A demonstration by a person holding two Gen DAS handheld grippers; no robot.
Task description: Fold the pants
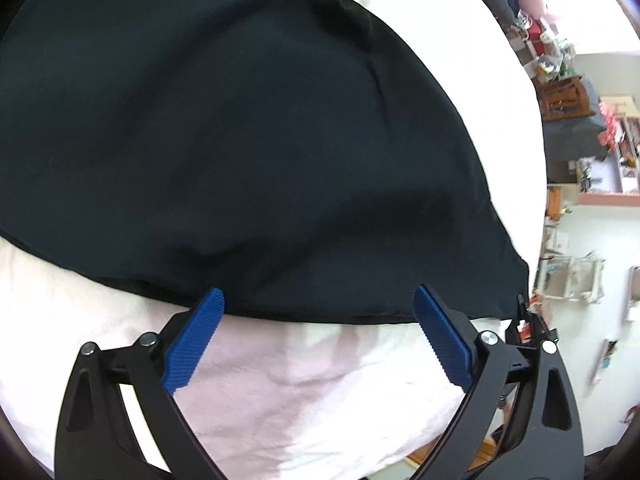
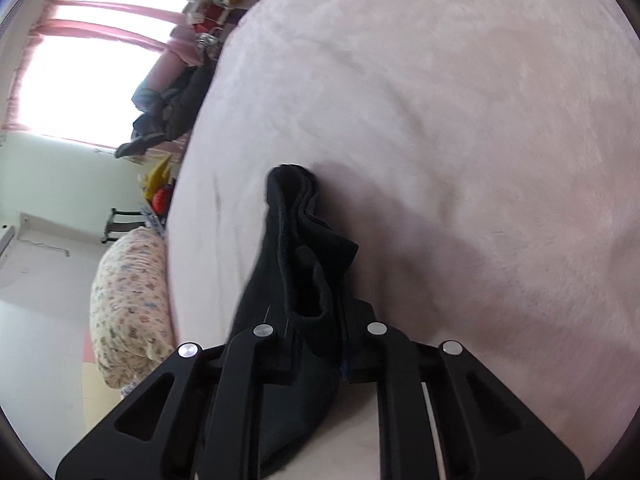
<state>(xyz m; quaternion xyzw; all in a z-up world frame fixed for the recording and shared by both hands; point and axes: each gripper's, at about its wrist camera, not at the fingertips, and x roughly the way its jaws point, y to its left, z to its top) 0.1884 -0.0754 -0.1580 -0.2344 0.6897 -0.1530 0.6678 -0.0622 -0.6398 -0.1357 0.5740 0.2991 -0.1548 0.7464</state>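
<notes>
Lying spread over the pale pink bed (image 1: pixel 280 380): the black pants (image 1: pixel 224 140), flat and wide, long axis running away toward the far left. Hovering at the near hem: the left tool (image 1: pixel 318 300), blue pads (image 1: pixel 192 344) gaping wide, nothing between them, cloth edge crossing just at the tips. Clamping a bunched, layered end of the pants (image 2: pixel 304 280): the right tool (image 2: pixel 316 360), jaws squeezed tight on the fabric. Judging the left tool nearer the free hem, so likely needing only a short push forward before pinching.
</notes>
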